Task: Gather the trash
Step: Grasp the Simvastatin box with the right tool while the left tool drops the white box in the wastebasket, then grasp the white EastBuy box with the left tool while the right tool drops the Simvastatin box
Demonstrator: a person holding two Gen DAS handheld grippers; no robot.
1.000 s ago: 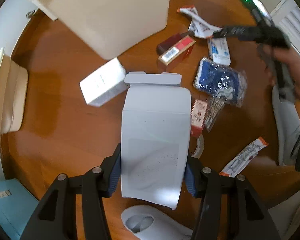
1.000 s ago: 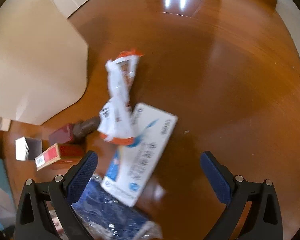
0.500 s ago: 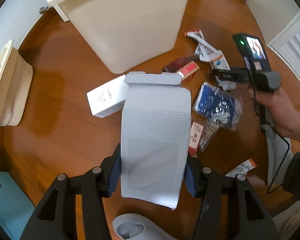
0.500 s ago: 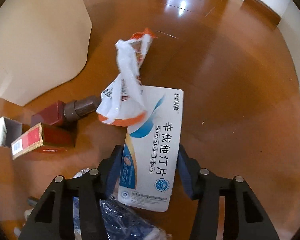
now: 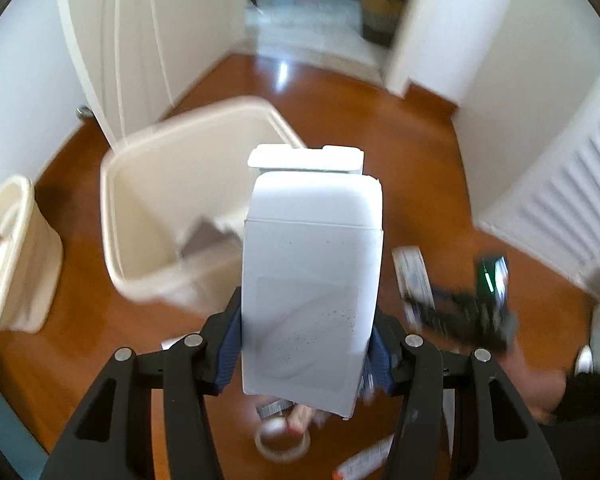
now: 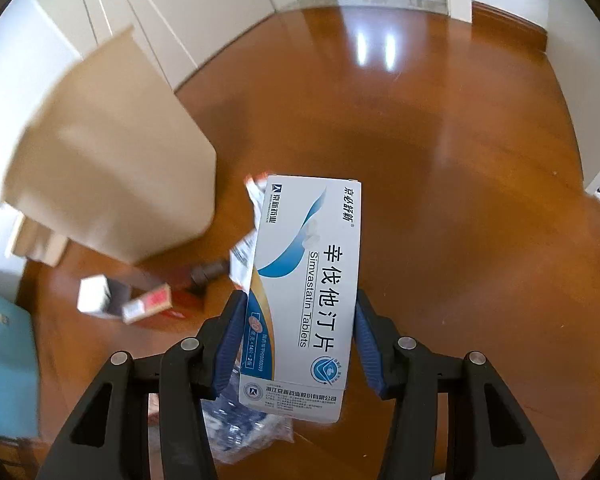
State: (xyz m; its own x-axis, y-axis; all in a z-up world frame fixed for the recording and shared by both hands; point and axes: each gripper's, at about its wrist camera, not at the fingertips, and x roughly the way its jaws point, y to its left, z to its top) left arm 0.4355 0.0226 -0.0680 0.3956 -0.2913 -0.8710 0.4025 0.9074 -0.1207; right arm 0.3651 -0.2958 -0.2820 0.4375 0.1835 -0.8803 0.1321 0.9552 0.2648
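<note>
Grippers both loaded. Left gripper pinches the white carton across its lower sides, blue pads flat on both faces; carton is off the floor, top flap open, its far end in front of the open cream bin. Right gripper has just closed onto the tablet box; pads press both long edges of its lower half, box is lifted clear of the wood floor.

Handling (judged): both are thin cardboard, prob. empty or near it, so light, stiff along edges but crushable on broad faces. Glossy print on tablet box may slip a little. Best hold is as now, across the narrow width nr the lower end; open flap of carton could snag bin rim.

View diffs:
- Left wrist: bin interior visible w/ a grey scrap on the bottom; second cream container at left floor edge; tape roll below carton; right gripper seen blurred at right.
- Right wrist: bin only from outside, blurred; shows remaining litter on floor, i.e. red box, small white box, crumpled wrapper, clear blue bag under the jaws. Left gripper not in this view.
</note>
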